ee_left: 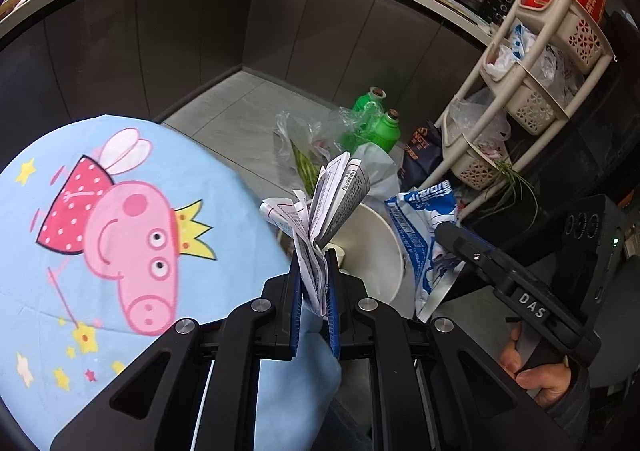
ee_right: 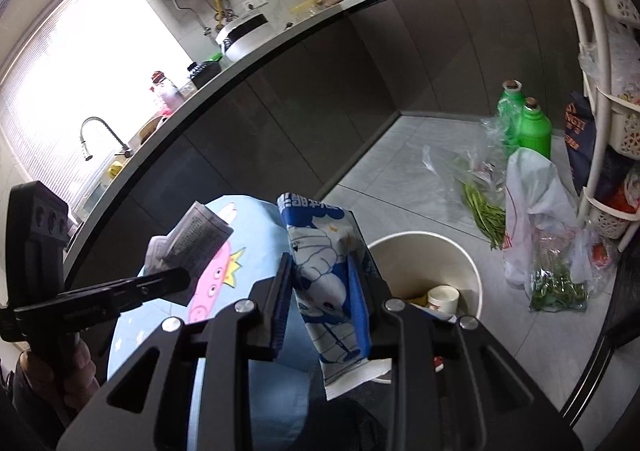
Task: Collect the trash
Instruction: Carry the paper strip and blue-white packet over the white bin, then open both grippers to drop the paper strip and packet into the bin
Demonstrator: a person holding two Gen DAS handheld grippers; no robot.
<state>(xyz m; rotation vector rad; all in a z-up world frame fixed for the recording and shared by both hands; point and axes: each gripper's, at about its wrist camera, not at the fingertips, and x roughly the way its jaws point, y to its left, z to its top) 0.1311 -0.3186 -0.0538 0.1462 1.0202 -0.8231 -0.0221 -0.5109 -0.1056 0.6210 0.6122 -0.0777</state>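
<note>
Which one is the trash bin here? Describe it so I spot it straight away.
Start at the blue cartoon-pig cloth, then look right, onto the grey tile floor. The bin is the round white open bucket there, left of the plastic bags. Unlike the two green bottles behind, it is wide, plain, with a small cup inside.

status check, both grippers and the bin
Left hand-held gripper shut on folded leaflet. Right hand-held gripper shut on blue-white wrapper. White bin just ahead, mouth unobstructed.

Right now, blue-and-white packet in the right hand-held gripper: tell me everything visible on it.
The blue-and-white packet is a flat, glossy, crinkled wrapper, apparently plastic film, printed with a white cartoon figure, white lettering and a barcode panel. It stands roughly upright, clamped mid-length by the right hand-held gripper, both ends sticking out. It hangs beside the white bin, not in it, touching only the pads.
</note>
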